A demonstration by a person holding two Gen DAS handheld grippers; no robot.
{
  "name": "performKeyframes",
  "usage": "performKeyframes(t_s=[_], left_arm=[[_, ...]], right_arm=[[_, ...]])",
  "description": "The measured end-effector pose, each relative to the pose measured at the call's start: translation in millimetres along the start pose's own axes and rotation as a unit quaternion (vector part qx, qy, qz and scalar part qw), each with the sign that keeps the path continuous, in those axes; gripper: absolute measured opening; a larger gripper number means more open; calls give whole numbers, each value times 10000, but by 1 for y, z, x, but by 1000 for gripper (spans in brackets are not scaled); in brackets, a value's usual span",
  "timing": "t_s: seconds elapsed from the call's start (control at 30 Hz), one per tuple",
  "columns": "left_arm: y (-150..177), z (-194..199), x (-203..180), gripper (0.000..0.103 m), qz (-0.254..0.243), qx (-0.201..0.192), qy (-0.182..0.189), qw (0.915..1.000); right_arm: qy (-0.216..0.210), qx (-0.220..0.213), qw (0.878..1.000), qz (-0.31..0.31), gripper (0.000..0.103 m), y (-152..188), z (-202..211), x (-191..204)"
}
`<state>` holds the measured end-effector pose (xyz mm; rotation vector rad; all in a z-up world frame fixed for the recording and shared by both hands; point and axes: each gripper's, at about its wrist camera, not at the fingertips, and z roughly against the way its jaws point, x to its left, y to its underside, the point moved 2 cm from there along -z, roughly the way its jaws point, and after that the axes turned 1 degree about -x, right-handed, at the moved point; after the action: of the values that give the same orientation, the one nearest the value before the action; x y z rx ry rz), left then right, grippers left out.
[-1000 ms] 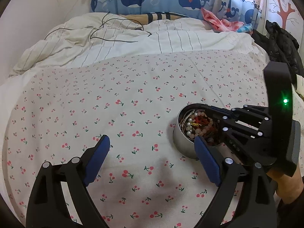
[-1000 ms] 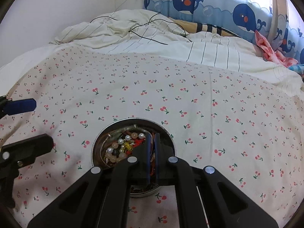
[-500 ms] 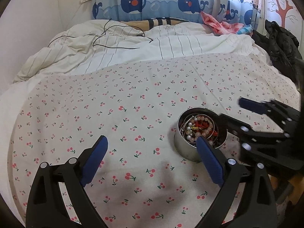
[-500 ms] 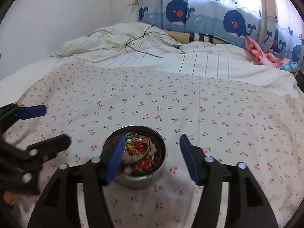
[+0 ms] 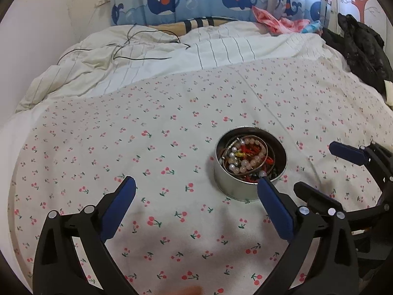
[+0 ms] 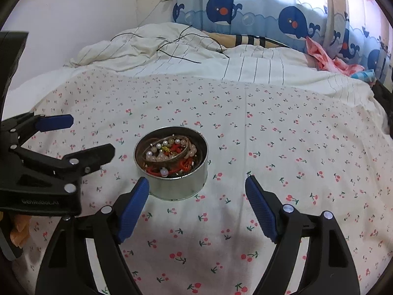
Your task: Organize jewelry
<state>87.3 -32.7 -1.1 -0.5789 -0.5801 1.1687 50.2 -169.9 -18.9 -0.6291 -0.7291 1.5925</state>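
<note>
My left hand-held gripper and right hand-held gripper are both opening, empty; the round silver metal tin on the cherry-print bed sheet holds the tangled pearl-and-red-bead jewelry; gathering looks done.

I see a bed covered by a white sheet printed with small red cherries. Beyond it lies a rumpled white duvet with thin dark stripes, and a thin black cable trails across its folds. A striped pillow peeks out at the head. Whale-print curtains hang behind. Pink cloth is bunched by the curtain, and dark clothing is piled at the far right edge.
</note>
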Motion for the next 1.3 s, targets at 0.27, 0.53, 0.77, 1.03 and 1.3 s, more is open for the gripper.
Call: performKeyframes(t_s=[0.27, 0.53, 0.77, 1.03, 1.3], left_arm=[[0, -1, 5, 95, 144, 1, -75, 9999], [1, -4, 9, 95, 249, 48, -64, 9997], [1, -5, 7, 95, 217, 68, -124, 9997], [1, -8, 12, 95, 327, 135, -218, 9991], [3, -12, 17, 95, 454, 221, -182, 9986]], right_arm=[[107, 19, 9999, -8, 82, 1, 1, -3], [130, 51, 9999, -36, 85, 1, -1, -6], [109, 92, 9999, -30, 86, 2, -2, -6], [114, 95, 9999, -48, 87, 4, -2, -6], [100, 109, 9999, -43, 88, 4, -3, -6]])
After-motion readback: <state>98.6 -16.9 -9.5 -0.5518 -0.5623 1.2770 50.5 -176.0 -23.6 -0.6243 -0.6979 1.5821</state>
